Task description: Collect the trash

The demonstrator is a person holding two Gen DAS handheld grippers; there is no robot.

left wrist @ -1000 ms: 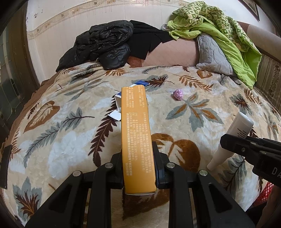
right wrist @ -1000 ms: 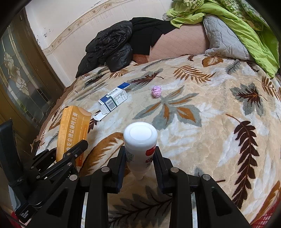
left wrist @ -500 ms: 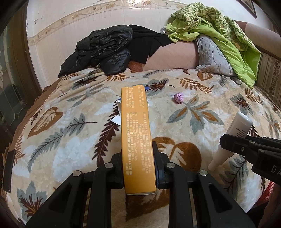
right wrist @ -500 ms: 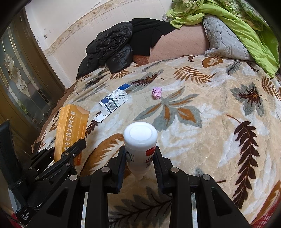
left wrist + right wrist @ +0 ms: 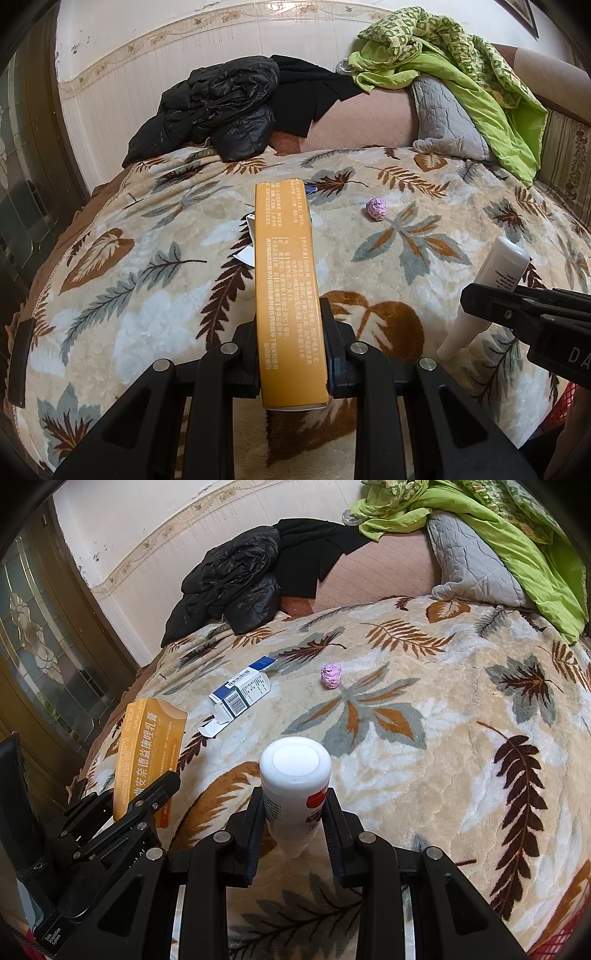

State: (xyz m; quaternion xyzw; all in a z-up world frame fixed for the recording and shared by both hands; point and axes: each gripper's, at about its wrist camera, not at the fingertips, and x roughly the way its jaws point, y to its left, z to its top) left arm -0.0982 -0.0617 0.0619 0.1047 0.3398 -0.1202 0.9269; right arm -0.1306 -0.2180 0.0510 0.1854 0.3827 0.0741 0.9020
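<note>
My left gripper (image 5: 290,321) is shut on a long orange carton (image 5: 286,266) that sticks forward over the leaf-patterned blanket (image 5: 147,229). Held in my right gripper (image 5: 294,805), which is shut on it, is a white bottle (image 5: 294,775) with its flat base toward the camera. In the right wrist view the orange carton (image 5: 147,753) and left gripper (image 5: 147,797) show at lower left. In the left wrist view the white bottle (image 5: 495,273) and right gripper (image 5: 476,299) appear at right. A blue-and-white box (image 5: 242,692) and a pink crumpled ball (image 5: 330,675) lie on the blanket.
A black jacket (image 5: 218,114) is heaped at the bed's far left. A green quilt (image 5: 461,74) and a grey pillow (image 5: 443,118) are piled at the far right. A dark glazed door (image 5: 40,657) stands to the left. Something red (image 5: 561,406) shows past the bed's near right corner.
The left wrist view has tilted slightly, so the bed sits a little lower in it. Both grips are unchanged and nothing on the blanket has moved.
</note>
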